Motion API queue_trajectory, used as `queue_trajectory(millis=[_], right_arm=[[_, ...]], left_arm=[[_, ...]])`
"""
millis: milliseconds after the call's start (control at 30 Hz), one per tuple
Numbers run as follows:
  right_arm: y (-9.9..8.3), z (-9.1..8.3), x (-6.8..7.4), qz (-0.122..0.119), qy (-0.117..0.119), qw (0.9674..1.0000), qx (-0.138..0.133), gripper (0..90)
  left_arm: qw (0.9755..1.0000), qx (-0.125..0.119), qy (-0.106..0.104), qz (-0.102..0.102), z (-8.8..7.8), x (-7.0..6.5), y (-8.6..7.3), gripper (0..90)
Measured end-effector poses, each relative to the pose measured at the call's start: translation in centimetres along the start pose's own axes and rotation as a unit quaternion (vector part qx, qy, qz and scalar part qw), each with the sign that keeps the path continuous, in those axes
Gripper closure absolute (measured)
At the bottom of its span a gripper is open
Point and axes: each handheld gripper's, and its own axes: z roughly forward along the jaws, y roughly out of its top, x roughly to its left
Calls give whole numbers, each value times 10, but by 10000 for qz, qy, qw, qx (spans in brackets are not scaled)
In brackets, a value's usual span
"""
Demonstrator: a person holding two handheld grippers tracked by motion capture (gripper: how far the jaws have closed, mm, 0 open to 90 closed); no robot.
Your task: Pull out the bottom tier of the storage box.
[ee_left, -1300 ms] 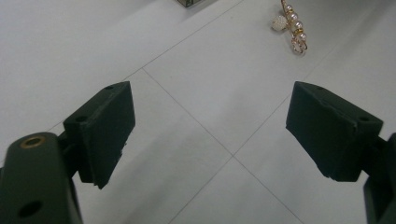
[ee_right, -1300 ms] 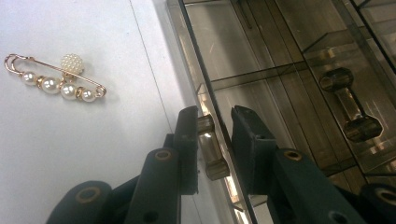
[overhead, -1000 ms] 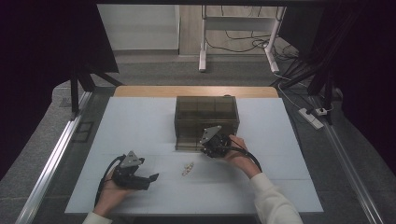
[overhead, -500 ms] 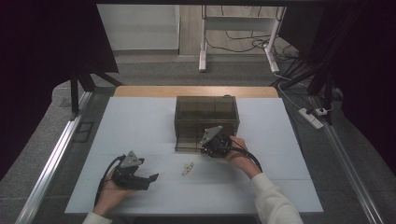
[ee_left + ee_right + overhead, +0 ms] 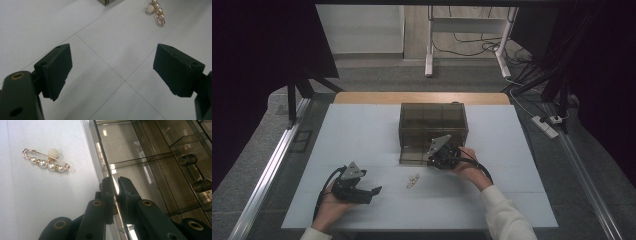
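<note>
Right tool (image 5: 115, 185): jaws have just been closing and now pinch the front edge of the pulled-out drawer (image 5: 140, 177) of the smoked plastic box (image 5: 433, 122); grip looks set, so the drawer can likely be slid next. Left tool (image 5: 112, 72): jaws wide apart, holding nothing, low over the bench (image 5: 362, 130). Pearl brooch (image 5: 46, 161): on the bench just beside the drawer, left of the right tool, well ahead of the left tool

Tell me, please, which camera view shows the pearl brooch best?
The right gripper view: the pearl brooch lies whole and sharp there, pin and pearls distinct. The left gripper view catches it at the top edge; the high view shows a pale speck.
</note>
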Motion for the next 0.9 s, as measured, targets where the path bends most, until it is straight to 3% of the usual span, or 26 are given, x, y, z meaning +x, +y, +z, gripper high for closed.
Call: queue_trajectory(millis=[900], right_arm=[[-2, -4, 3, -10, 132, 9999, 20, 829]], left_arm=[[10000, 13, -19, 8, 0, 0, 0, 156]])
